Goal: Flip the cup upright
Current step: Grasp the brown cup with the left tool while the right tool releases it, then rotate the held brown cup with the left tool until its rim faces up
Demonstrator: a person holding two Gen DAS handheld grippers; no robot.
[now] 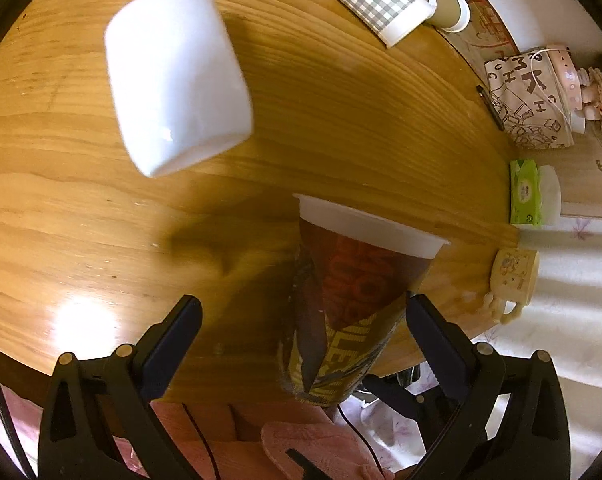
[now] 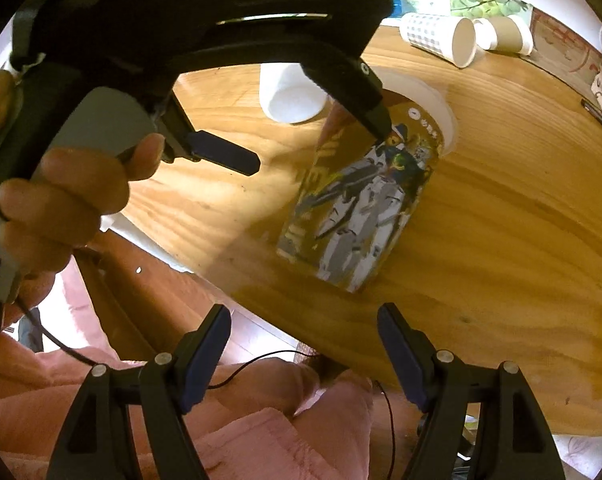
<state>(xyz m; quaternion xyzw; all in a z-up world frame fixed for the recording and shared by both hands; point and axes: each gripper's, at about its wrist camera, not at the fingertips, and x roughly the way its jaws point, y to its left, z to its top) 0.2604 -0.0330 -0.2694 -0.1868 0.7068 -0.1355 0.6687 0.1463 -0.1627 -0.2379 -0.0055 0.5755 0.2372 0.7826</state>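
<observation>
A tall printed cup (image 1: 349, 300) with a white rim stands mouth-down on the round wooden table (image 1: 341, 120). It also shows in the right wrist view (image 2: 361, 204), with a robot figure printed on it. My left gripper (image 1: 305, 320) is open, its jaws either side of the cup's upper part without touching. In the right wrist view the left gripper (image 2: 317, 148) hangs over the cup from the left. My right gripper (image 2: 305, 332) is open and empty, just off the table's near edge, short of the cup.
A white cup (image 1: 173, 76) lies on its side to the left. A checked paper cup (image 1: 381, 0) and a brown paper cup (image 1: 449, 8) lie at the far side. A printed bag (image 1: 529, 96), a green tissue pack (image 1: 523, 192) and a yellow mug (image 1: 513, 276) sit beyond the table's right edge.
</observation>
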